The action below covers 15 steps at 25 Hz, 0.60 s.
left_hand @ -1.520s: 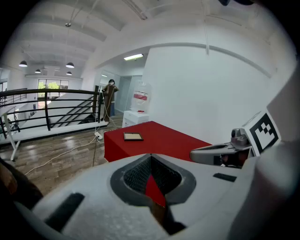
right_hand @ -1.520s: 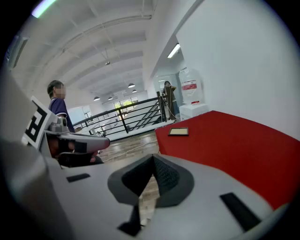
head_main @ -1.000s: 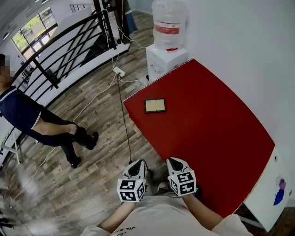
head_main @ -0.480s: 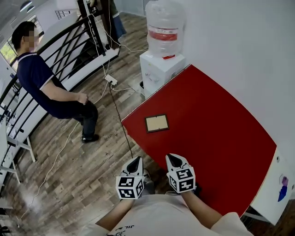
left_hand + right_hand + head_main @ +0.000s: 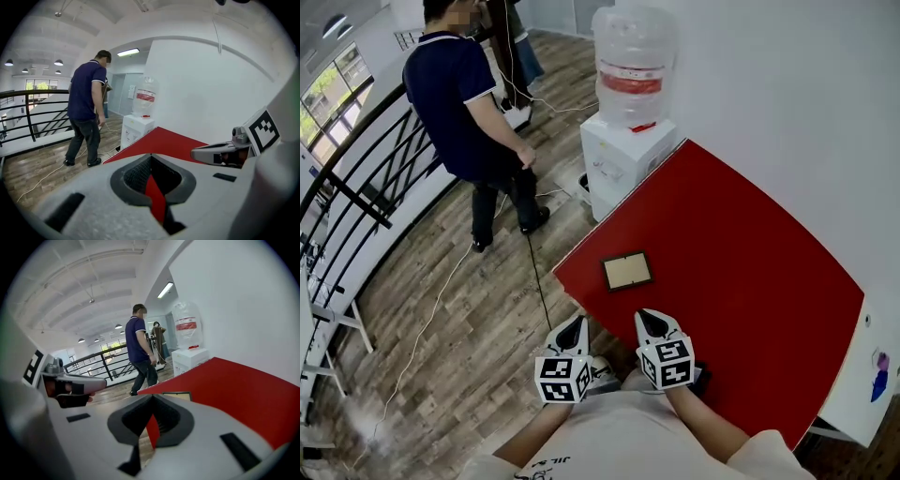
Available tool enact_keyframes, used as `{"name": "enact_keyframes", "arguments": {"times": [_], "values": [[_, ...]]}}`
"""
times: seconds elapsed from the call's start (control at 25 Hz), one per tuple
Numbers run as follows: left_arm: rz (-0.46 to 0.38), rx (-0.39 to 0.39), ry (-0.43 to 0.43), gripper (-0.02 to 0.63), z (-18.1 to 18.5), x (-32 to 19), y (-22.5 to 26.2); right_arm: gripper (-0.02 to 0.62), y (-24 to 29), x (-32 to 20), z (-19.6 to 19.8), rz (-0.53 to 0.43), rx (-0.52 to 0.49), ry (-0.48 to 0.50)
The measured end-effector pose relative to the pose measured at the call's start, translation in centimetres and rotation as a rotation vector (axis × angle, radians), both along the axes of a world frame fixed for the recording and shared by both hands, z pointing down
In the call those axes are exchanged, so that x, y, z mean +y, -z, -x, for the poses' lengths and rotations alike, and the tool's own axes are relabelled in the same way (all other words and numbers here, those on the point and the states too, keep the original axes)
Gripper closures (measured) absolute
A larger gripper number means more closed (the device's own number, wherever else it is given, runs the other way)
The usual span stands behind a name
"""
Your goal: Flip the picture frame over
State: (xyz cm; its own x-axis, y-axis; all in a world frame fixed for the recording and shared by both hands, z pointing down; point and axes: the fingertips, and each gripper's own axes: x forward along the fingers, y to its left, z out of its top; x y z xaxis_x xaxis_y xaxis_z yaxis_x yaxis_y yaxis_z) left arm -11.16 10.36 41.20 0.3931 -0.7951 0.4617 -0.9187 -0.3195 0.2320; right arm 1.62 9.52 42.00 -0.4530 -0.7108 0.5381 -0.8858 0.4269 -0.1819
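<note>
Spotted a person (image 5: pixel 455 94) in a dark shirt far left on the wood floor. Held the left claw (image 5: pixel 576 324) pressed together, empty, at the near edge of the red surface (image 5: pixel 741 253). Found the picture frame (image 5: pixel 627 271) lying flat near that edge, apart from both claws. Held the right claw (image 5: pixel 646 318) pressed together too, empty, just short of the frame.

I am holding my right tool (image 5: pixel 151 404) with jaws pressed together and empty, pointing it across the red tabletop (image 5: pixel 234 385) towards the picture frame (image 5: pixel 178 395) lying just beyond, while a person (image 5: pixel 140 352) is stepping near a water dispenser (image 5: pixel 189 357).
</note>
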Motion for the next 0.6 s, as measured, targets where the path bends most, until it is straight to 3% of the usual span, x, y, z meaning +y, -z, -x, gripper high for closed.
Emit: {"name": "enact_keyframes", "arguments": {"times": [0.6], "values": [[0.023, 0.011, 0.062, 0.600, -0.6, -4.5, 0.2, 0.591, 0.3, -5.3, -0.7, 0.022, 0.022, 0.054]]}}
